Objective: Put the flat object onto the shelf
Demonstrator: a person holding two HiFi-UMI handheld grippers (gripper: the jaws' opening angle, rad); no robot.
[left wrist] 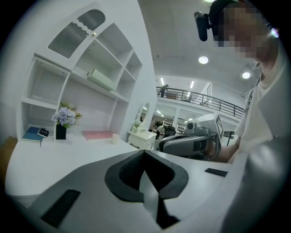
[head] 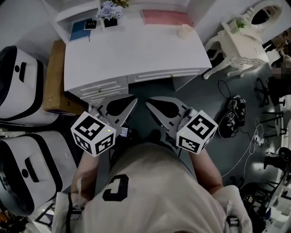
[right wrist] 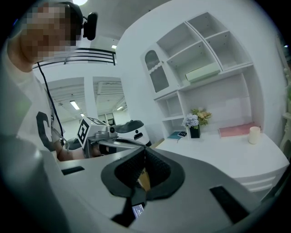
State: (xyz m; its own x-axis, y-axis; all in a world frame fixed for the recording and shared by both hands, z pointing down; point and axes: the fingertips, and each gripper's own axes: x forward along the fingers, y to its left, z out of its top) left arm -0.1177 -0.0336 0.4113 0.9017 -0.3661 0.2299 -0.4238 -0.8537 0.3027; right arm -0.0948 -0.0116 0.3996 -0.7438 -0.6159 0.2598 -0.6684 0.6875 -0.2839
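Note:
A pink flat object [head: 166, 17] lies at the back of the white desk [head: 132, 50], also seen in the left gripper view [left wrist: 97, 134] and the right gripper view [right wrist: 235, 129]. A blue book [head: 82, 29] lies at the back left beside a flower pot [head: 109, 13]. White shelves [left wrist: 107, 88] rise behind the desk. My left gripper [head: 134, 99] and right gripper [head: 148, 101] hover side by side in front of the desk's drawers, tips close together. Both are shut and hold nothing. In their own views the left gripper [left wrist: 144, 152] and the right gripper [right wrist: 144, 150] show jaws pressed together.
A candle [head: 185, 31] stands near the pink object. A long white box [right wrist: 202, 72] sits on an upper shelf. A cardboard box [head: 54, 77] and white machines [head: 18, 86] stand left of the desk. A white dressing table [head: 241, 41] and floor cables [head: 234, 113] are at the right.

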